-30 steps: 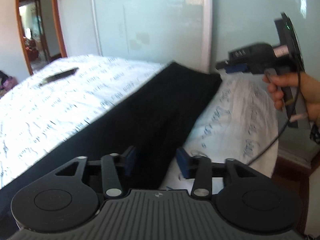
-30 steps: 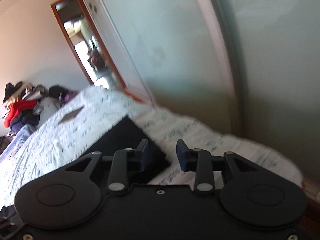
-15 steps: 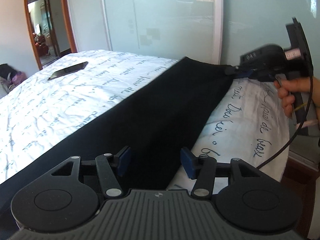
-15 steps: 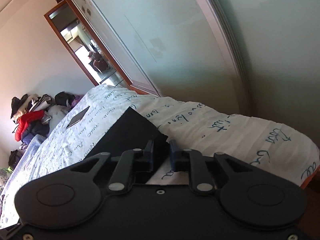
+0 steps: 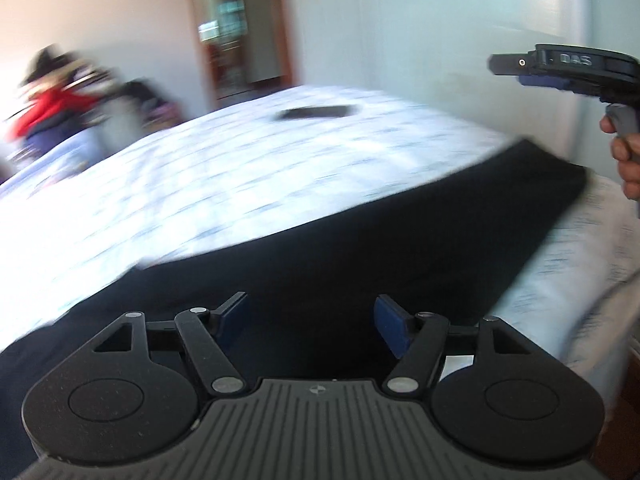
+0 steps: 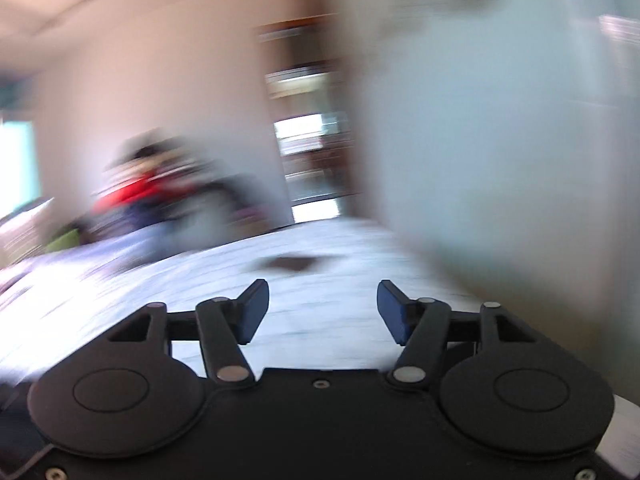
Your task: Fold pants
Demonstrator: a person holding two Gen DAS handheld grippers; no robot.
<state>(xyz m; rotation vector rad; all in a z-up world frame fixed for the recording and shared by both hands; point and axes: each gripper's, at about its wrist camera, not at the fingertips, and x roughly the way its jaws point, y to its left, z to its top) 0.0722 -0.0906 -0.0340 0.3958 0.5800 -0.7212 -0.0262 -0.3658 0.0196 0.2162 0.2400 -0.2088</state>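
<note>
I see the black pants (image 5: 360,240) spread flat in a long strip along the near edge of the bed (image 5: 200,184), one end reaching the far right corner. My left tongs (image 5: 310,324) hang just over the cloth, spread wide and holding nothing. My right tongs (image 6: 320,312) are also spread wide and bare, raised over the patterned sheet; that view is badly blurred. A dark flat object (image 5: 316,112) lies farther back on the bed, well apart from the pants.
</note>
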